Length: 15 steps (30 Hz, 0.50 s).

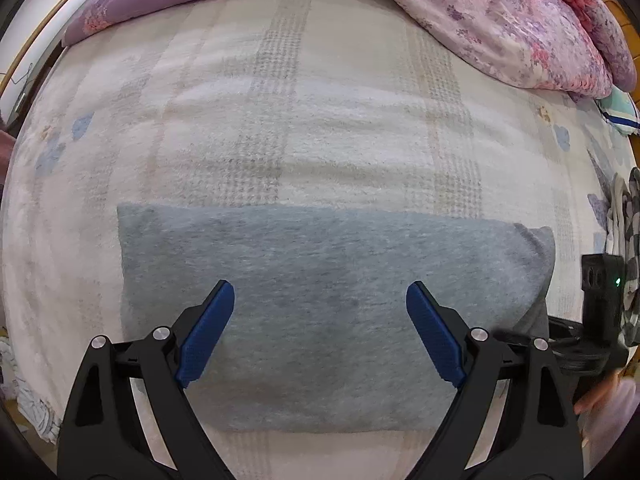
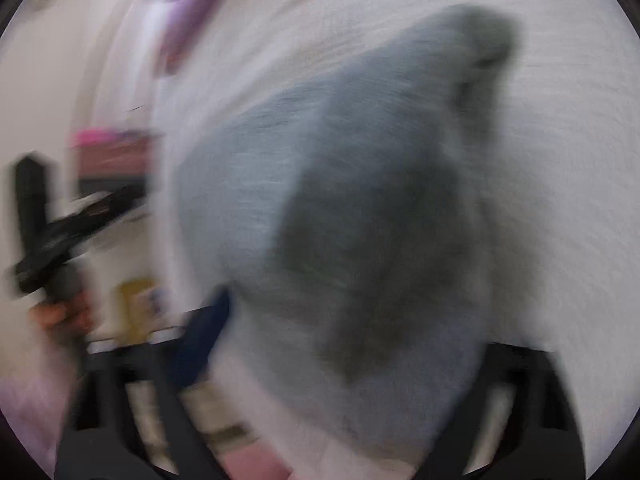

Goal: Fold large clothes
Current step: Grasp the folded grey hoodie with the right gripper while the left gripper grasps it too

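Observation:
A grey fleece garment (image 1: pixel 320 312) lies folded as a flat rectangle on the bed. My left gripper (image 1: pixel 320 328) hovers over its near half, open and empty, blue pads spread wide. The right gripper's body (image 1: pixel 600 312) shows at the garment's right edge. The right wrist view is badly motion-blurred: the grey garment (image 2: pixel 360 220) fills the space in front of my right gripper (image 2: pixel 340 340), and only one blue finger (image 2: pixel 200 340) shows, the other hidden by cloth. Whether it grips the cloth cannot be told. The left gripper (image 2: pixel 60 232) shows blurred at the left.
The bed is covered by a pale checked blanket (image 1: pixel 320 100). A purple floral quilt (image 1: pixel 520 20) is bunched along the far and right side. Patterned clothes (image 1: pixel 624 240) lie at the right edge. The bed's near edge runs just below the garment.

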Motion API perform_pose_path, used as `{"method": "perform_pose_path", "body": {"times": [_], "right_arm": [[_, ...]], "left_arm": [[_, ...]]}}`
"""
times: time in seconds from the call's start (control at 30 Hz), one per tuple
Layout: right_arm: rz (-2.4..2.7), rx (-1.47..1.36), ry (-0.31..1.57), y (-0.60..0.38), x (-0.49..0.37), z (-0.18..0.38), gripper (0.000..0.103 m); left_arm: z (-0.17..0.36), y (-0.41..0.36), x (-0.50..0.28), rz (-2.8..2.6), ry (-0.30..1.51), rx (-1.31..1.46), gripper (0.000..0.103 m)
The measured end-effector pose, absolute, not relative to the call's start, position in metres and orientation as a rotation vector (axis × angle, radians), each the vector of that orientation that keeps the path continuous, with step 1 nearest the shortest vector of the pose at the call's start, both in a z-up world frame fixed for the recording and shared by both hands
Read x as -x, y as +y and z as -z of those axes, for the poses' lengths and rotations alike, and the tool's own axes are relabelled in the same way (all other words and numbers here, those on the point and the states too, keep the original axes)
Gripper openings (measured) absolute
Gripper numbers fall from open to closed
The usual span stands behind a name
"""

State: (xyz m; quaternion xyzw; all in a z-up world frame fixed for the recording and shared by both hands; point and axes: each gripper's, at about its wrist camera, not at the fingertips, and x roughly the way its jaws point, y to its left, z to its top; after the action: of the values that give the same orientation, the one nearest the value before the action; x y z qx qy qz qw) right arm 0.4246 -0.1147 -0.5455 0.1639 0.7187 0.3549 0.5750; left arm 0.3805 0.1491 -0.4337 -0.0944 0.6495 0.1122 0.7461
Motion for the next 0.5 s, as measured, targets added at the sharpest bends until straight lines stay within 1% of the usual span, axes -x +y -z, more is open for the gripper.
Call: {"method": "perform_pose_path", "body": {"times": [0.07,0.13,0.2,0.23,0.27,0.3,0.33,0.37,0.43,0.5], "right_arm": [[-0.729,-0.360,1.694,-0.106,-0.421,0.533,0.024],[-0.652,-0.297,1.658,-0.092,-0.417,0.513,0.022],[-0.594,-0.172,1.622,-0.076,-0.409,0.497,0.021],[-0.565,-0.154,1.614,-0.072,-0.407,0.492,0.021],[-0.541,-0.145,1.615,-0.069,-0.405,0.488,0.021],[-0.507,-0.127,1.626,-0.066,-0.403,0.485,0.021],[-0.484,-0.115,1.633,-0.063,-0.403,0.484,0.021],[-0.463,-0.111,1.639,-0.061,-0.402,0.482,0.021],[-0.421,-0.081,1.649,-0.057,-0.404,0.482,0.022],[-0.390,-0.046,1.661,-0.050,-0.404,0.482,0.023]], "left_arm": [[0.433,0.150,-0.381,-0.225,1.418,0.218,0.088],[0.435,0.149,-0.384,-0.218,1.427,0.222,0.087],[0.432,0.149,-0.390,-0.226,1.419,0.207,0.078],[0.431,0.149,-0.395,-0.227,1.422,0.188,0.067],[0.430,0.148,-0.400,-0.214,1.423,0.180,0.048],[0.431,0.148,-0.403,-0.198,1.426,0.183,0.037],[0.433,0.148,-0.408,-0.178,1.438,0.192,0.017],[0.437,0.148,-0.415,-0.161,1.469,0.202,0.001],[0.448,0.148,-0.424,-0.144,1.525,0.208,0.000],[0.463,0.148,-0.432,-0.109,1.619,0.229,0.000]]}}
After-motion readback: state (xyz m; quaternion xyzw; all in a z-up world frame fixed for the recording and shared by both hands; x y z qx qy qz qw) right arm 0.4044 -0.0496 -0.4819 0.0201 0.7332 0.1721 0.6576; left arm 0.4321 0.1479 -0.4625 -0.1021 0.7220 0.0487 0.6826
